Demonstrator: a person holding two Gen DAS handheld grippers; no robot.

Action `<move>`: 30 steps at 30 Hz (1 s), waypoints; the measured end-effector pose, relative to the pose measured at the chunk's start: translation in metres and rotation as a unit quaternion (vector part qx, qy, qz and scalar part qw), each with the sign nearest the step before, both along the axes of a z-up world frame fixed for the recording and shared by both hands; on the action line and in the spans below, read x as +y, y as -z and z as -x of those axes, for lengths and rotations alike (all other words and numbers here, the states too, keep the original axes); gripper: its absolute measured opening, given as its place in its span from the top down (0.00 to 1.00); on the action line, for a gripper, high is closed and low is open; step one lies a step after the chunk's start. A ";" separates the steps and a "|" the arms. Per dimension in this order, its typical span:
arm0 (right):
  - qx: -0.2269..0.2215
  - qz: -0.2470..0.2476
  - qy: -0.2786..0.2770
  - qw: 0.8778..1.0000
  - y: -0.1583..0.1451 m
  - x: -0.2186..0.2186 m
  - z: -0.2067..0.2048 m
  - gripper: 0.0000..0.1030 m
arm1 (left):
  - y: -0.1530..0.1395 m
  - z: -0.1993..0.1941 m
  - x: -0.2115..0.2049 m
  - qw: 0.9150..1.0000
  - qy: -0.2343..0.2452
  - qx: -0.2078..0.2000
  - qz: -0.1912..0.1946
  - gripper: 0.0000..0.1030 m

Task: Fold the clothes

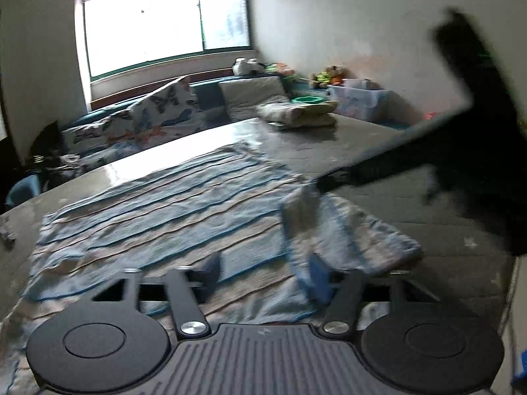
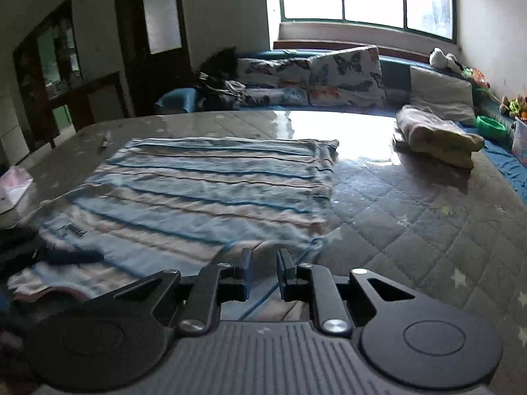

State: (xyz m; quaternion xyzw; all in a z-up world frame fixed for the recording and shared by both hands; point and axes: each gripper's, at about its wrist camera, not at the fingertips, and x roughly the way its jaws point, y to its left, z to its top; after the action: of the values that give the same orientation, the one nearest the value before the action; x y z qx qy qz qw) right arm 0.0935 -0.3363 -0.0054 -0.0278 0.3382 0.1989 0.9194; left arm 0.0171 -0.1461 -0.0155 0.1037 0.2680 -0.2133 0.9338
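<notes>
A blue and beige striped garment (image 1: pixel 158 210) (image 2: pixel 204 191) lies spread flat on a quilted grey mattress (image 2: pixel 411 230). My left gripper (image 1: pixel 265 275) hovers over its near edge, open wide, with nothing between the fingers. My right gripper (image 2: pixel 265 263) is at the garment's near right corner. Its fingers stand narrowly apart with cloth and a blue seam bunched up between them. In the left wrist view that gripper (image 1: pixel 321 182) is a dark blur coming in from the right, and a flap of the garment (image 1: pixel 299 212) stands up under its tip.
A folded stack of clothes (image 1: pixel 299 113) (image 2: pixel 434 141) sits at the far right of the mattress. Beyond it are a sofa with butterfly cushions (image 2: pixel 342 72), a plastic box (image 1: pixel 359 98) and a green bowl (image 2: pixel 490 126). A pale bundle (image 2: pixel 13 184) lies at the left edge.
</notes>
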 end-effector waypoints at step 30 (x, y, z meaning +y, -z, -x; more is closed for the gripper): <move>0.010 0.055 -0.082 0.995 0.024 0.027 0.070 0.84 | 0.013 0.005 0.034 0.999 -0.032 0.039 0.018 0.70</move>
State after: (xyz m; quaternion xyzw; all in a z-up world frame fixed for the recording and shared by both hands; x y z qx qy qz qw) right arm 0.0232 -0.3093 -0.0290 -0.1041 0.3546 0.2551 0.8935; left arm 0.0120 -0.1122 -0.0283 0.0697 0.3040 -0.1916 0.9306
